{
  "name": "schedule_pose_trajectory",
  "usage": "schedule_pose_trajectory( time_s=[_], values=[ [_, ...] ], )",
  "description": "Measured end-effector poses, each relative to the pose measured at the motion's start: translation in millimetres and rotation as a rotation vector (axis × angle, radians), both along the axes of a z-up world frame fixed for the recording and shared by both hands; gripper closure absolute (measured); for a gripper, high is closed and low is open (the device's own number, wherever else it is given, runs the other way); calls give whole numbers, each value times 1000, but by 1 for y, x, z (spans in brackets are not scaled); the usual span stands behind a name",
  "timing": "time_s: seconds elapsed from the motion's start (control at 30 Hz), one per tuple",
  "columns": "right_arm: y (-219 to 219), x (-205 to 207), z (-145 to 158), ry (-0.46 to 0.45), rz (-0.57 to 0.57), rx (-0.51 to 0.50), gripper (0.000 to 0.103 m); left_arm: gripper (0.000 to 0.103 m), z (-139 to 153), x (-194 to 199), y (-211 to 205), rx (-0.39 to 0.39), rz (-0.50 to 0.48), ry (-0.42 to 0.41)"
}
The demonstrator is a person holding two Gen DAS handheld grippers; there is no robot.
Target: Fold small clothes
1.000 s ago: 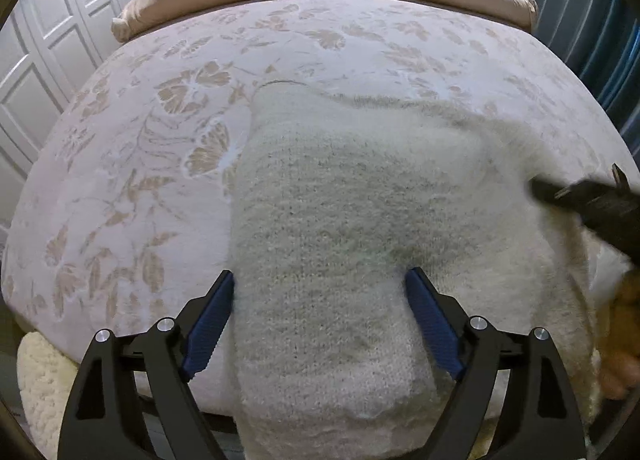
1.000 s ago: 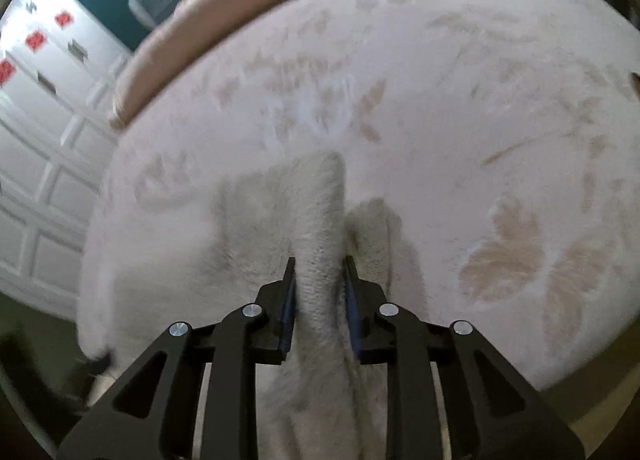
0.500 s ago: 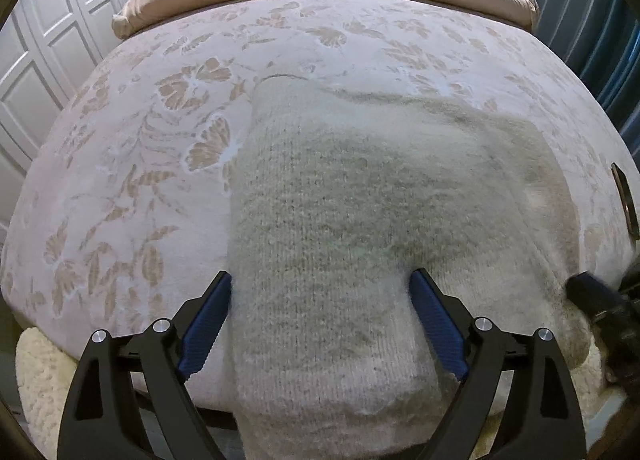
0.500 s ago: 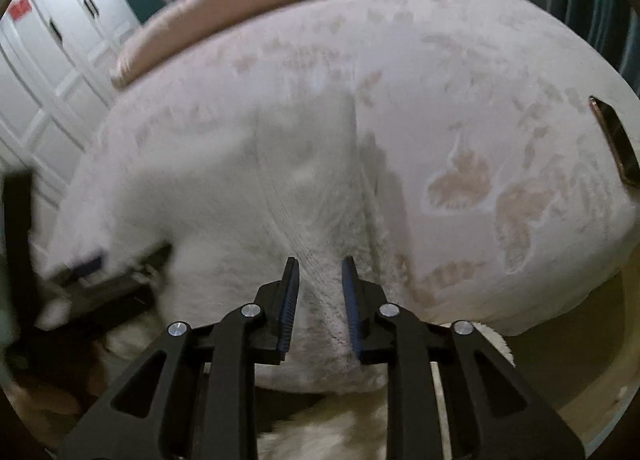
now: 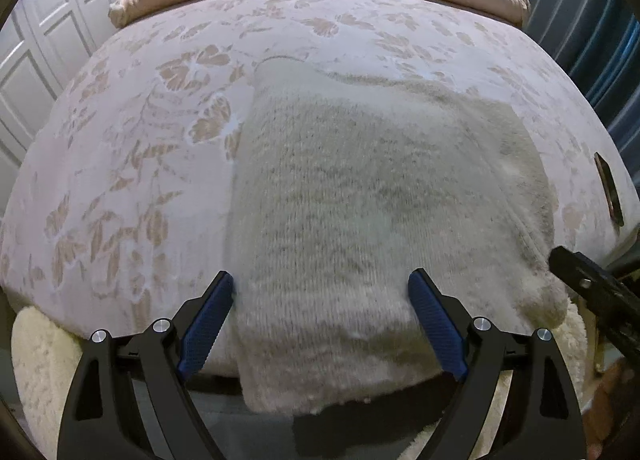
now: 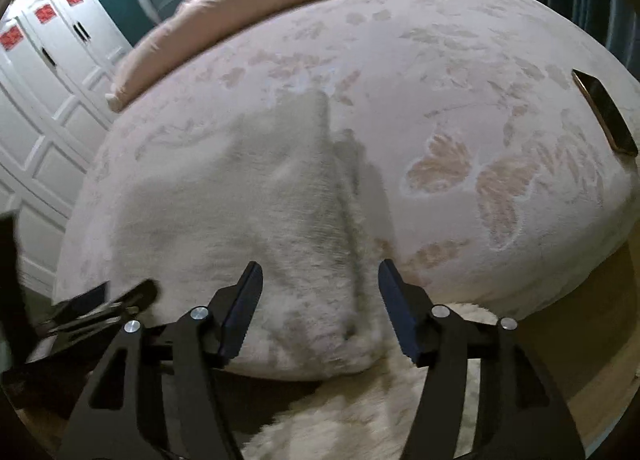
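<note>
Fuzzy cream sweater (image 5: pixel 360 220) (folded, rectangular)

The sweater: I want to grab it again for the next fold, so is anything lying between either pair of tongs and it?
Nothing visible. The sweater lies directly ahead of the open left tongs and open right tongs. The phone sits well off to the right on the bed.

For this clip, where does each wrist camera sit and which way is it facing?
Left wrist: behind the open left gripper, at the bed's foot, facing the pillow end across the fuzzy cream knitted sweater; its blue-padded fingers show.
Right wrist: behind the open right gripper, further right, facing the sweater's right edge; its fingers show.
Shared: sweater, pink floral bedspread, dark flat phone, white wardrobe doors, each other's gripper.
</note>
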State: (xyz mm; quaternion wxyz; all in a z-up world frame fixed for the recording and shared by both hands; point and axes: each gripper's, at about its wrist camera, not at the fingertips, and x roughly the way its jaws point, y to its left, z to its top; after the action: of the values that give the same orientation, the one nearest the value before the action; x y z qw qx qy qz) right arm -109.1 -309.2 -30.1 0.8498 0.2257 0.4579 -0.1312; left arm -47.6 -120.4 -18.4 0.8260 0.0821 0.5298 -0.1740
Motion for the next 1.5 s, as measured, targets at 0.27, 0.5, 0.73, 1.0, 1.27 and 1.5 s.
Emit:
schedule_pose_trajectory(
  time_s=[0.27, 0.5, 0.73, 1.0, 1.27, 1.5],
  values=[
    [-7, 16, -20, 19, -22, 53, 51, 16, -4, -5, -1, 30, -5, 1],
    [-11, 48, -6, -38, 52, 32, 83, 16, -5, -6, 1, 32, 5, 6],
    [-18, 40, 24, -134, 40, 0, 96, 16, 1, -9, 2, 16, 0, 6],
    [-20, 42, -10, -21, 12, 14, 90, 16, -5, -11, -5, 49, -1, -2],
    [-16, 21, -15, 6, -30, 50, 43, 15, -4, -5, -2, 27, 15, 12],
    [-8, 29, -38, 23, -6, 132, 31, 14, -5, 10, 6, -29, 44, 73]
  ],
)
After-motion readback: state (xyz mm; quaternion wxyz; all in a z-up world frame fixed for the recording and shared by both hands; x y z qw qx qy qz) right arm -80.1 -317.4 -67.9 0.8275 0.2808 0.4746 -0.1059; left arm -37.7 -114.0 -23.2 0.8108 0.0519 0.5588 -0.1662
